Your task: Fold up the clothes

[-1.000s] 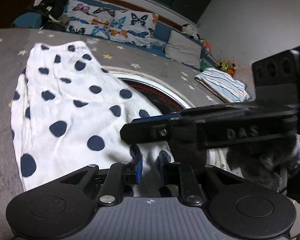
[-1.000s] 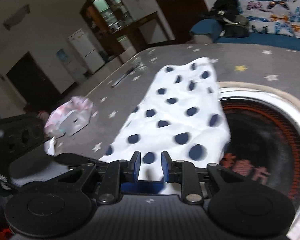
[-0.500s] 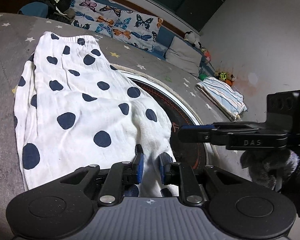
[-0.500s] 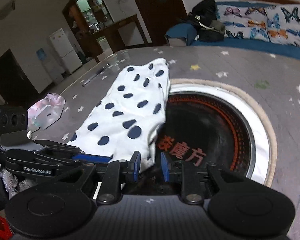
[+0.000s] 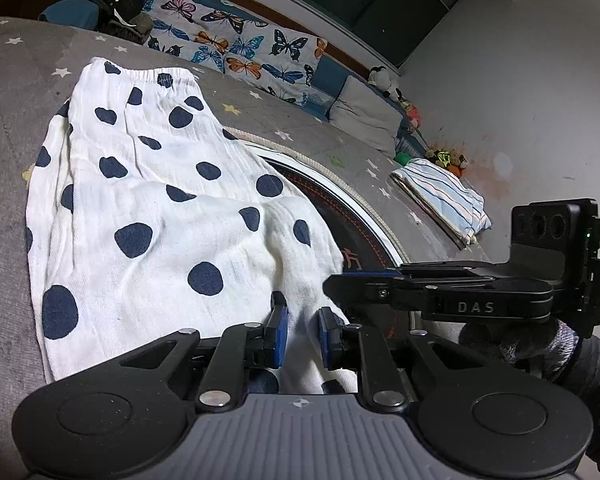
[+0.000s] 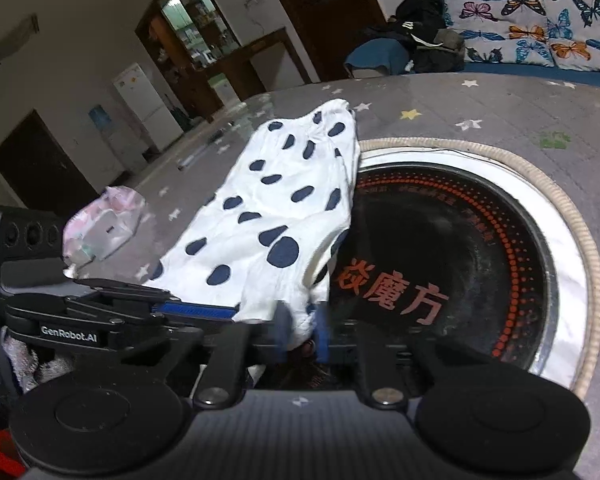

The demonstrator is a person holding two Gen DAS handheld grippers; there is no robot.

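- Grey star-printed cloth (image 5: 4, 128) is covering the big table I am working over, with a round black hob (image 6: 452, 240) sunk into it just ahead of my right jaws.
- Polka-dot garment (image 5: 160, 208) is lying flat on that cloth, its near hem at both my grippers and its elastic end far ahead, so its long axis is running straight away from the jaws.
- My left gripper (image 5: 302, 330) is pinching a fold of the near hem, fabric bunching between the blue pads.
- My right gripper (image 6: 302, 334) is clenching on the hem's other corner, white cloth wedged between its fingers, right where the garment overlaps the hob's edge.
- Both hands are equally near, side by side; I judge the coming move as lifting this hem and carrying it forward to the elastic end.
- Nothing is standing on the garment along that path.
- Pink bundle (image 6: 100, 228) is sitting off to the left of my jaws, clear of the fabric.
- Striped folded cloth (image 5: 440, 196) is resting well ahead and right of my left jaws, also apart.
- Butterfly cushions (image 5: 236, 52) are lining the far side beyond the table.
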